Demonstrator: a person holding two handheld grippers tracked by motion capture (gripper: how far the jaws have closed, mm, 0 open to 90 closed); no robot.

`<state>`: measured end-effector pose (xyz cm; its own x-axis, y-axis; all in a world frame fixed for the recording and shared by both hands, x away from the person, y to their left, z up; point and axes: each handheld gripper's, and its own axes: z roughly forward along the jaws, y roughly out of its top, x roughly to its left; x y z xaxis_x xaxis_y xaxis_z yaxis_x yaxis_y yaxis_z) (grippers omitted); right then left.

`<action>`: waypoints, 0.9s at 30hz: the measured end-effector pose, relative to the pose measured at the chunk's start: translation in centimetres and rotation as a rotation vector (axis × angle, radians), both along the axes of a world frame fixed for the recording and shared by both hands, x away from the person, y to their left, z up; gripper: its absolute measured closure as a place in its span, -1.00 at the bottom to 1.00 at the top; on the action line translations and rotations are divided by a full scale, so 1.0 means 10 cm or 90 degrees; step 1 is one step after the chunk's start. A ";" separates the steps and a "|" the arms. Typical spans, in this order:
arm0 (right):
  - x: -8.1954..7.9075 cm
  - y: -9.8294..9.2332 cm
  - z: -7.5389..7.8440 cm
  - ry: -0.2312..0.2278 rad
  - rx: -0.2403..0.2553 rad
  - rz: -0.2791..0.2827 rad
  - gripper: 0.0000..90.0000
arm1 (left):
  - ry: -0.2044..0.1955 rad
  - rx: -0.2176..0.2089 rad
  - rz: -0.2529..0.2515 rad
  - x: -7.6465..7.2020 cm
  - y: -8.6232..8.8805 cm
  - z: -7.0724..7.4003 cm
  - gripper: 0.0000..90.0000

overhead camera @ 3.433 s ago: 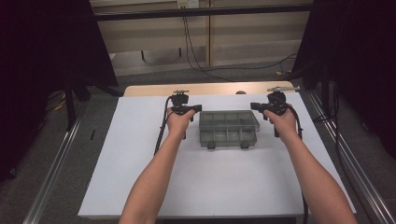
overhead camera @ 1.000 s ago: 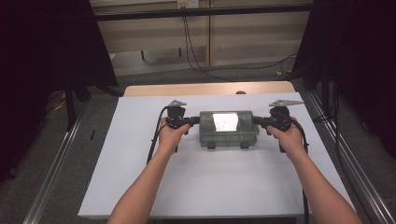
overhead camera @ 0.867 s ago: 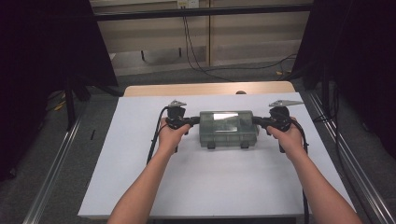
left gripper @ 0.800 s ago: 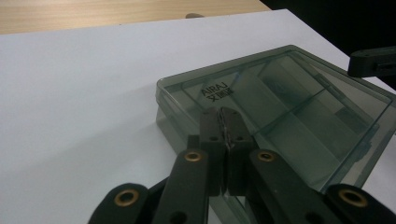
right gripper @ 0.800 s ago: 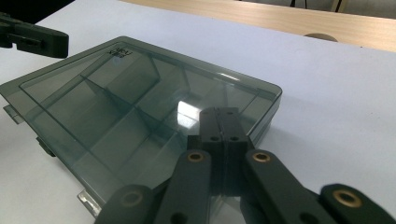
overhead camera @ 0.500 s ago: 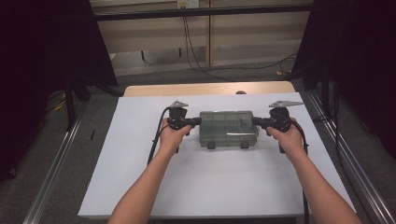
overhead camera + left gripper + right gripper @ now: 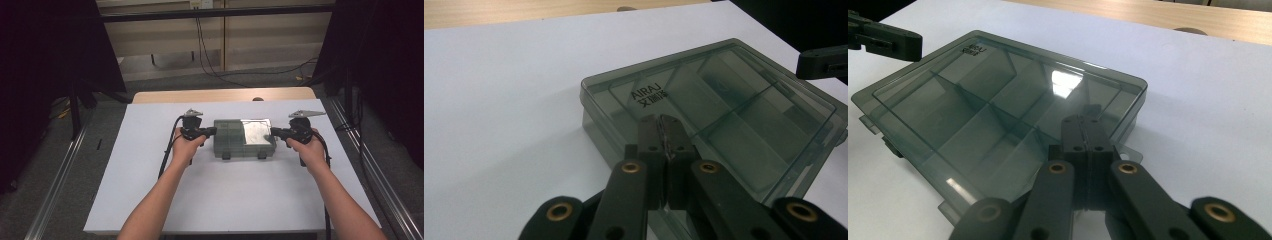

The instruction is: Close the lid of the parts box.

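Compartment box (image 7: 244, 138): smoky translucent plastic organiser, lid down, lying flat on the white worktop (image 7: 150, 200); set toward the far edge, roughly midway between the left and right edges.
Box detail: inner dividers show through the lid; two dark latches on the near long side; printed lettering at the lid's far left corner, seen in the left gripper view (image 7: 719, 105).
Left hand-held gripper (image 7: 212, 132): at the box's left short end, jaws pointing across toward the right edge of the worktop; jaws pressed together with nothing between them (image 7: 665, 131).
Left contact: closed tips lie over the lid's left end; touching or just above it, cannot tell.
Right hand-held gripper (image 7: 273, 132): at the box's right short end, pointing back toward the left one; jaws likewise closed and empty (image 7: 1087, 125).
Right contact: tips lie over the right end of the lid (image 7: 998, 95); contact uncertain.
Relation: box sits between the two grippers, one at each short end, tips facing each other.
Glare: bright reflection on the lid's right half in the high view.
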<state>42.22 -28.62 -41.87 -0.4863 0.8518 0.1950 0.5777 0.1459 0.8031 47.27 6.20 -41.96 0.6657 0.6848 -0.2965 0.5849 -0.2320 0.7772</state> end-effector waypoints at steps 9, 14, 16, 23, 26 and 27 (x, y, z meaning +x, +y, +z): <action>-0.01 -0.01 -0.02 -0.002 0.000 0.001 1.00 | -0.004 0.004 -0.004 0.00 -0.01 -0.01 0.97; -0.02 0.00 -0.02 -0.001 0.003 0.000 1.00 | -0.007 0.004 -0.004 -0.01 -0.01 -0.02 0.97; -0.02 0.00 -0.03 -0.002 0.000 0.000 1.00 | -0.004 0.000 -0.001 -0.02 -0.02 -0.03 0.97; -0.03 0.01 -0.05 -0.005 -0.007 0.001 1.00 | -0.013 0.004 -0.006 -0.03 -0.02 -0.05 0.97; -0.03 0.01 -0.05 -0.008 -0.008 0.001 1.00 | -0.017 0.007 -0.008 -0.03 -0.02 -0.05 0.97; -0.03 0.02 -0.06 -0.009 -0.009 0.002 1.00 | -0.018 0.007 -0.009 -0.04 -0.02 -0.05 0.98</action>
<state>41.89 -28.45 -42.43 -0.4918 0.8528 0.1757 0.5657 0.1596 0.8090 46.92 5.99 -42.44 0.6832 0.6782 -0.2707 0.5597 -0.2483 0.7906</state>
